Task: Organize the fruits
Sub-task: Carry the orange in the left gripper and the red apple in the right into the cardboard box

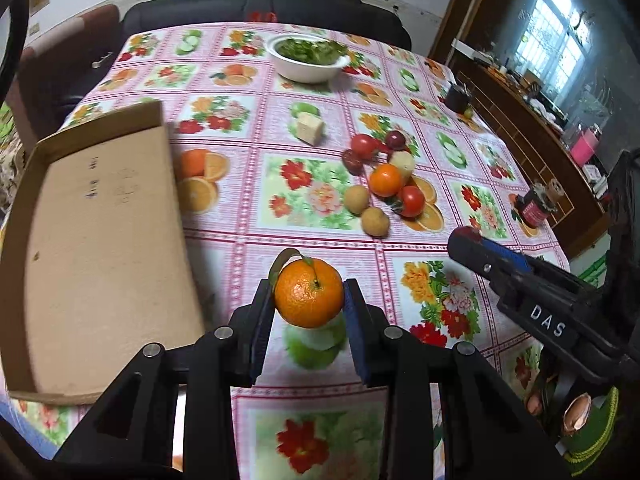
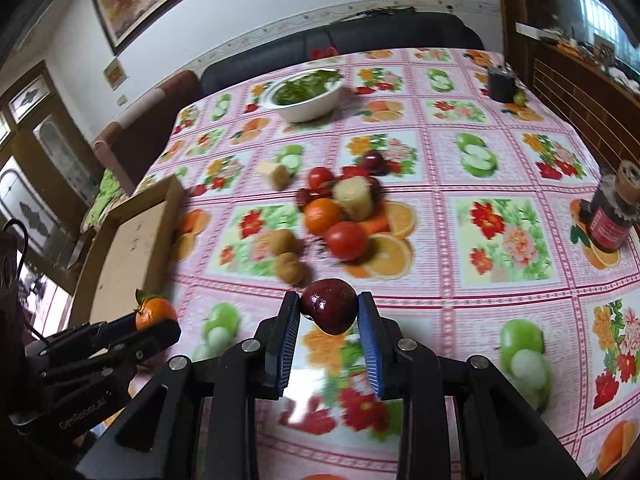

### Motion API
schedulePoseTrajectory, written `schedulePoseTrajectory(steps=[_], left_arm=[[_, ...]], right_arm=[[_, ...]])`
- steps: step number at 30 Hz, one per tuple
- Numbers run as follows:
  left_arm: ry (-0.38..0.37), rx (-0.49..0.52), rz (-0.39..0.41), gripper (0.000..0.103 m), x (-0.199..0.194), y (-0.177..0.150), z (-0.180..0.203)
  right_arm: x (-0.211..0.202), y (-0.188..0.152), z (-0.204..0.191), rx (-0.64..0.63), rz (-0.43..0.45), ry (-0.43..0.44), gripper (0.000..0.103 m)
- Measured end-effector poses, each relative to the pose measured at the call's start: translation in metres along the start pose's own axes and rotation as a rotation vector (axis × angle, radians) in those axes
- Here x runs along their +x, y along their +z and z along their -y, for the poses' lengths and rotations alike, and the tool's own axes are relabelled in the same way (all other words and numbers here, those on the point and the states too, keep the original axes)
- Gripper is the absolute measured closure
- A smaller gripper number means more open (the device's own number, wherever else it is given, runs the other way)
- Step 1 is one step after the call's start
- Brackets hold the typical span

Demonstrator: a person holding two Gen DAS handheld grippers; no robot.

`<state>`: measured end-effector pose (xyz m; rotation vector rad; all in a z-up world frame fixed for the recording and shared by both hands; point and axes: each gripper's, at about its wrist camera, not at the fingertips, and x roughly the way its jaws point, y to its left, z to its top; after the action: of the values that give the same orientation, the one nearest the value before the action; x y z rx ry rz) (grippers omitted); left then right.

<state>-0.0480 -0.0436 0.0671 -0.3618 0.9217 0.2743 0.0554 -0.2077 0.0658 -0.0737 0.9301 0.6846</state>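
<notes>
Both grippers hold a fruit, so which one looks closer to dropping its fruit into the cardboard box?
Left, probably. The left gripper, shut on the mandarin, sits right beside the box. The right gripper, shut on the plum, is farther away, with the left gripper between it and the box.

To my left the cardboard tray point(image 1: 100, 240) lies empty inside; the cloth between is free. Ahead, the fruit pile point(image 1: 380, 184) blocks the middle.
</notes>
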Motion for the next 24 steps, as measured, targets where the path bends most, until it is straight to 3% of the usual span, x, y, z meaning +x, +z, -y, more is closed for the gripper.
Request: schedulePoseTrajectory(steps=[13,24], left_arm=[[0.113,-0.07,0.039,0.071,-0.019,-0.01,-0.05],[0.138,-0.134,0.032,0.071,-0.023,-0.013,-0.088]], right_arm=[[0.003,-0.006,-0.072,-0.117,-0.036,0.094,0.073],[0.014,-0.01,-0.11,-0.177,-0.067,0.152,0.073]])
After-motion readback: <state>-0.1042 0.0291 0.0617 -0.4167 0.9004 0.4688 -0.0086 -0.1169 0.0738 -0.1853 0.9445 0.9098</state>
